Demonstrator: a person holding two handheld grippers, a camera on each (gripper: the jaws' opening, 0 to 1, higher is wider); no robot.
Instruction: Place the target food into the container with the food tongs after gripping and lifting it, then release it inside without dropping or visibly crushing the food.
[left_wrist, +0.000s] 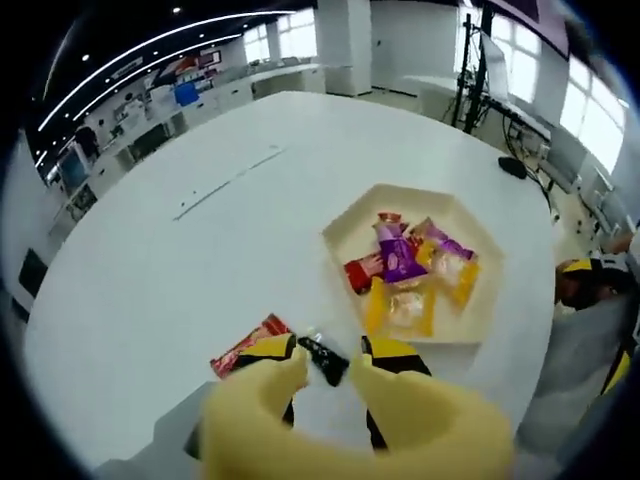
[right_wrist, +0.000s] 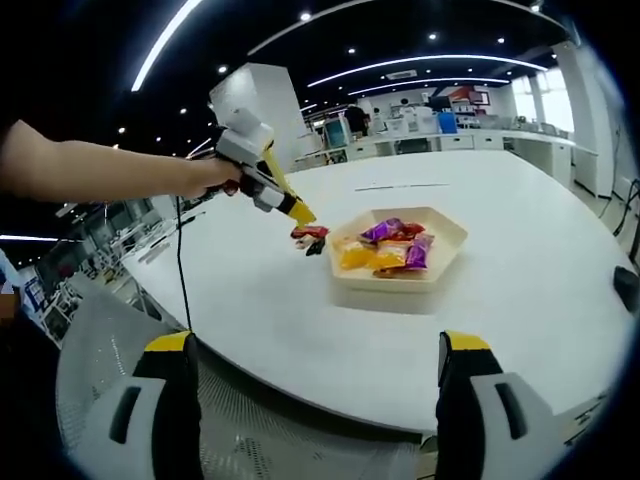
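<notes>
While the left gripper (left_wrist: 325, 362) pinches a red-and-black snack packet (left_wrist: 325, 358) beside the tray (left_wrist: 345, 232), the thin hold could slip; right gripper (right_wrist: 315, 375) gapes

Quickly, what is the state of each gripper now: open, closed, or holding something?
Left gripper: closed on a red and black snack packet, near the beige hexagonal tray.
Right gripper: open, holding nothing.
</notes>
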